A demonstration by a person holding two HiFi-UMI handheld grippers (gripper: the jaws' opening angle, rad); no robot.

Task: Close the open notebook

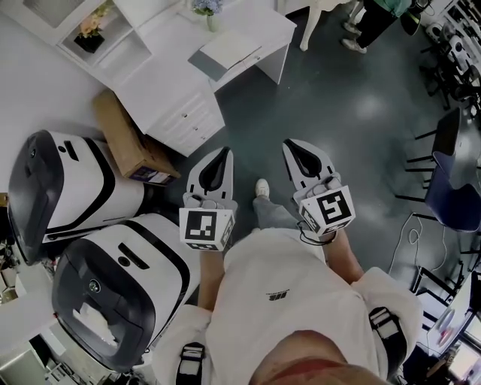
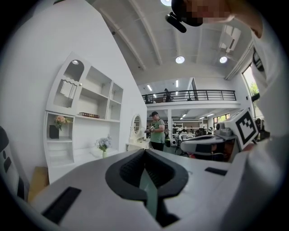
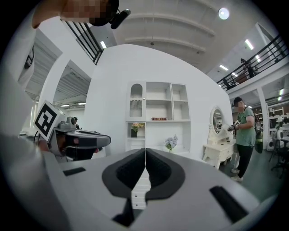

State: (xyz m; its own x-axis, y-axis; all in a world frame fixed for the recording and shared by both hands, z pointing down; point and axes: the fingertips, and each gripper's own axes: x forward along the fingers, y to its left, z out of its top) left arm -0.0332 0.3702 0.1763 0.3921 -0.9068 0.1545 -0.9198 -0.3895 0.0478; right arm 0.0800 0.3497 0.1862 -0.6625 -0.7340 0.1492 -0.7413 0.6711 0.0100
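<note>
Head view, from left to right: two big rounded white-and-black machines stand at the near left. A brown cardboard box sits just beyond them, and past it is the white worktop with drawers. On the worktop's far right part lies a flat white-and-grey thing that I take for the open notebook. Its pale pages are spread flat, with a grey strip along the near-left edge, and its long axis slants from near left to far right. It is too small to make out a spine. The left tongs and the right tongs are held side by side in front of the person's chest, both pointing toward that worktop. Each gripper view shows the dark pads meeting at the tips with nothing between them, so both tongs are closed and empty. The notebook lies well ahead of both, across a stretch of dark floor. It is almost straight along the left tongs' line and a little left of the right one, so the left hand looks slightly nearer. Closing it would, I judge, first call for stepping up to the worktop. Another person stands at the far right.
</note>
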